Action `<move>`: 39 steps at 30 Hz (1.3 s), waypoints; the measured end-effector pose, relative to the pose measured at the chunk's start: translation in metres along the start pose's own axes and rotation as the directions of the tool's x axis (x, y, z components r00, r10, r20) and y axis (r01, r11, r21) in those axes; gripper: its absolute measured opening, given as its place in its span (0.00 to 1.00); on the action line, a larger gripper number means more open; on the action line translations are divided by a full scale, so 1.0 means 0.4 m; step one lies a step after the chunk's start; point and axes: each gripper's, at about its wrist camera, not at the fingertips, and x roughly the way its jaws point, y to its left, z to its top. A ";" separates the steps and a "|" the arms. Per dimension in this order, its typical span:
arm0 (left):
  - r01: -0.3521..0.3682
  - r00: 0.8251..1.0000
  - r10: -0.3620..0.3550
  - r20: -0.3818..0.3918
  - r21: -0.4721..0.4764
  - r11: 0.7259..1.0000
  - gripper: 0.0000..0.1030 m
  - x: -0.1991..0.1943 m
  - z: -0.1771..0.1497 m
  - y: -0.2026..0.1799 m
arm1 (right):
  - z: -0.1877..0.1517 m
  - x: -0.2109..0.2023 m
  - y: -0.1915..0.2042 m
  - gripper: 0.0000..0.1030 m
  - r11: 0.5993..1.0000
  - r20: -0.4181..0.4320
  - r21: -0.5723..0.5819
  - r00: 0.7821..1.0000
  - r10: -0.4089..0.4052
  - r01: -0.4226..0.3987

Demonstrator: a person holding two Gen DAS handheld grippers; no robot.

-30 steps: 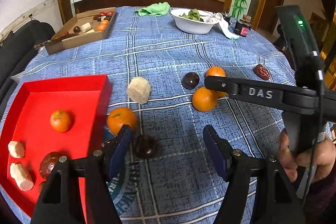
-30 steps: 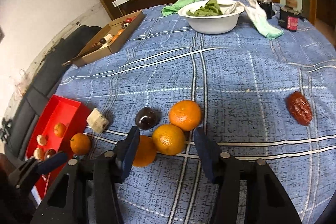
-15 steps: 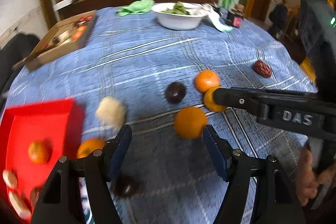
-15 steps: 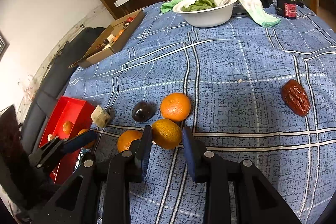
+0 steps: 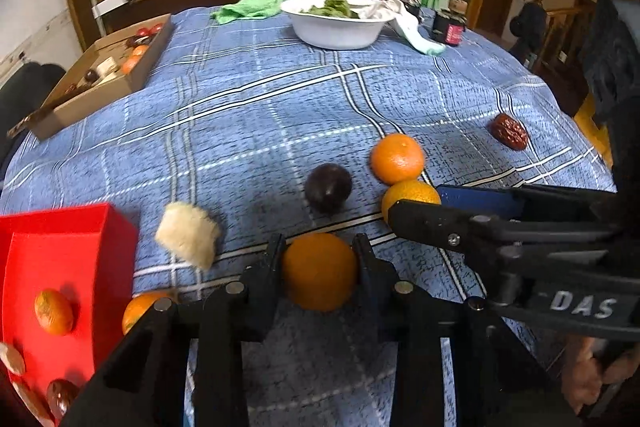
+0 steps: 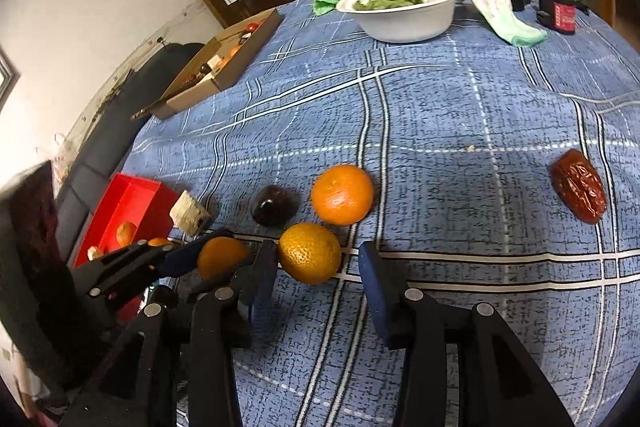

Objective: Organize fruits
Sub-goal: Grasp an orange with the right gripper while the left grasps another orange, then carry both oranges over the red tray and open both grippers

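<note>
My left gripper (image 5: 319,259) is shut on an orange (image 5: 319,270) low over the blue plaid cloth; it also shows in the right wrist view (image 6: 222,258). My right gripper (image 6: 316,269) is open, its fingers on either side of a second orange (image 6: 310,253), which also shows in the left wrist view (image 5: 408,195). A third orange (image 6: 342,193), a dark plum (image 6: 272,205), a pale fruit chunk (image 6: 188,214) and a red date (image 6: 579,186) lie loose on the cloth. The red tray (image 5: 60,267) at the left holds an orange (image 5: 53,311) and other pieces.
Another orange (image 5: 140,307) lies beside the tray's right wall. A cardboard box (image 5: 100,75) with fruit sits at the far left. A white bowl of greens (image 5: 336,21), cloths and a small dark jar (image 5: 450,27) stand at the far side.
My left gripper has swung right from the tray side and closed on an orange. My right gripper, narrowed half a second ago, has opened wider around its orange.
</note>
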 end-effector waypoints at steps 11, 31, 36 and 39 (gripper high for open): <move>-0.006 0.998 0.014 0.060 -0.126 0.992 0.32 -0.114 -0.063 0.084 | -0.014 0.003 0.036 0.33 0.997 0.032 -0.063 0.999 -0.037 0.038; -0.145 0.962 0.237 0.133 -0.488 0.861 0.32 -0.359 -0.251 0.476 | -0.088 -0.020 0.319 0.34 0.973 0.023 -0.228 0.999 0.045 -0.039; -0.135 0.967 0.224 0.123 -0.497 0.857 0.32 -0.346 -0.279 0.497 | -0.108 0.038 0.451 0.34 0.947 -0.024 -0.315 0.998 0.055 -0.060; -0.137 0.967 0.225 0.121 -0.498 0.856 0.32 -0.335 -0.280 0.505 | -0.113 0.069 0.492 0.35 0.938 -0.017 -0.347 1.000 0.017 -0.022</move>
